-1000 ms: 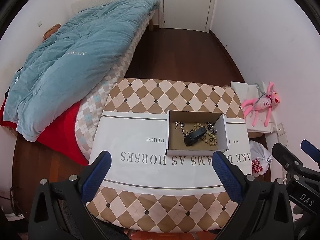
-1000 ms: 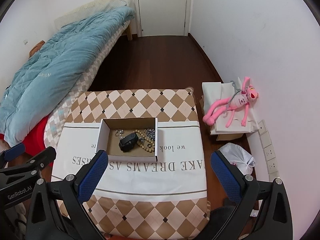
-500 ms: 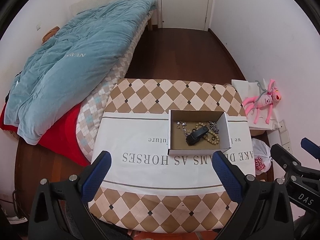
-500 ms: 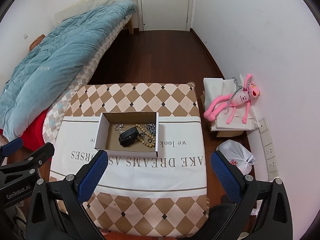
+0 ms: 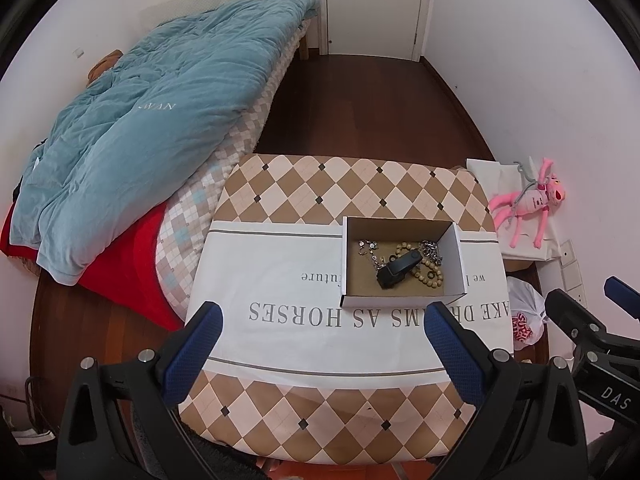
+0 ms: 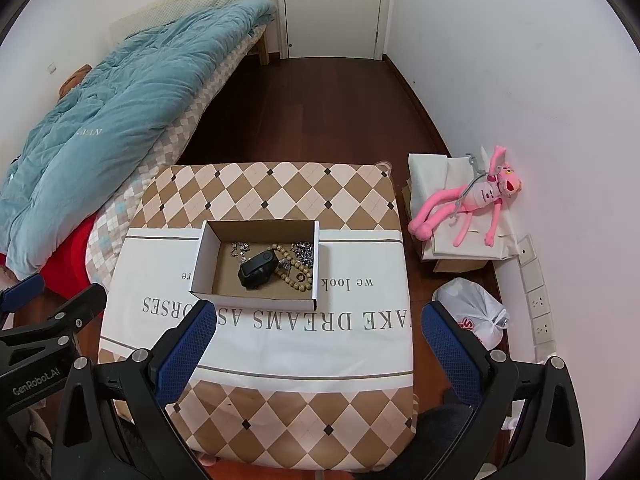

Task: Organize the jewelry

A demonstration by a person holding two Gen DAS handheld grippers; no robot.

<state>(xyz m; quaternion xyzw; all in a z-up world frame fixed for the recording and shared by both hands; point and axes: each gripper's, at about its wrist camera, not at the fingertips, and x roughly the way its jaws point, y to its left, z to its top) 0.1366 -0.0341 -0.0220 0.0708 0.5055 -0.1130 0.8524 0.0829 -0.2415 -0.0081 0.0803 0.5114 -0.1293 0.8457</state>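
Note:
An open cardboard box [image 5: 456, 256] [image 6: 200, 258] sits on the cloth-covered table [image 5: 280, 280] [image 6: 360, 360]. Inside lie a black band-like device [image 5: 398, 269] [image 6: 258, 267], a wooden bead bracelet [image 5: 430, 272] [image 6: 294, 270], a silver chain [image 5: 368, 249] [image 6: 240, 249] and a silver link bracelet [image 5: 431, 249] [image 6: 303, 250]. My left gripper [image 5: 322, 326] is open and empty, held high over the table's near side. My right gripper [image 6: 318, 326] is open and empty, also high above the near edge. Each gripper shows at the edge of the other's view.
A bed with a teal duvet [image 5: 152, 120] and red blanket [image 5: 128, 264] stands left of the table. A pink plush toy [image 6: 472, 204] lies on a white bag by the right wall. A plastic bag [image 6: 472, 312] sits on the floor. A shut door [image 6: 332, 4] is at the back.
Both grippers have risen and pulled back a little, so the table and box look smaller and further off. The jaws stay open. The things in the box have not moved.

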